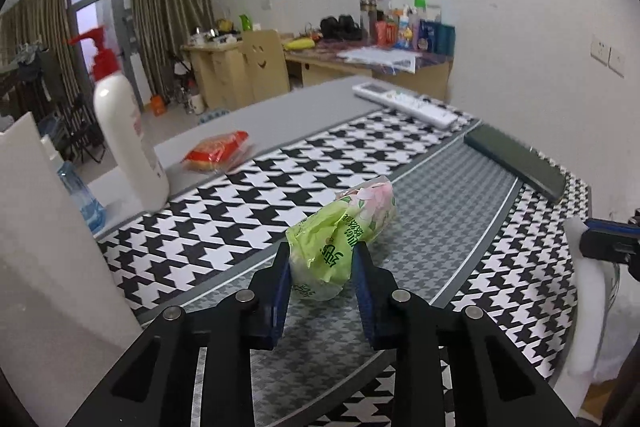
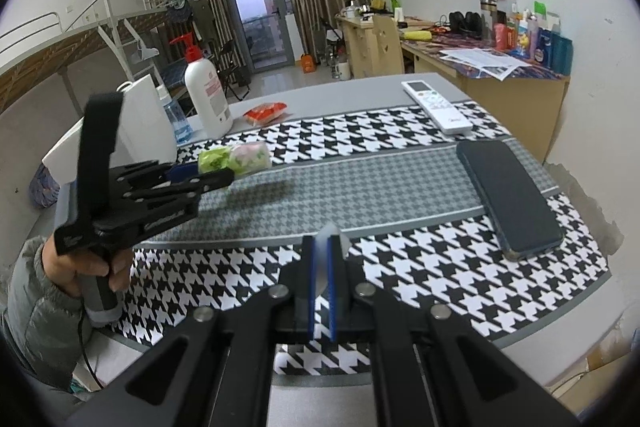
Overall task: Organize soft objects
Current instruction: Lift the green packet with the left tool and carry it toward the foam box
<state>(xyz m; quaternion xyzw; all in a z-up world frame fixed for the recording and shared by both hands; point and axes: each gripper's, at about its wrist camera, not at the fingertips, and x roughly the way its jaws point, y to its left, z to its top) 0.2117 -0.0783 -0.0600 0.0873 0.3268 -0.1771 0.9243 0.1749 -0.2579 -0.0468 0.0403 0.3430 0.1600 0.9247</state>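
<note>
Your table (image 2: 360, 91) fills both views under its houndstooth cloth (image 2: 400, 259). At upper left of the right wrist view stands the tall lotion bottle (image 2: 208, 95), and a phone (image 2: 512, 195) lies at right. Your left gripper (image 1: 322, 263) has its jaws pressed on the near end of the green tissue pack (image 1: 344, 231), low in the middle of the left wrist view. Only that end is pinched, so the soft wrap may slip or sag when you carry it. Your right gripper (image 2: 320, 247) is clamped on a thin translucent sheet (image 2: 334, 233), which could tear or slide out.
</note>
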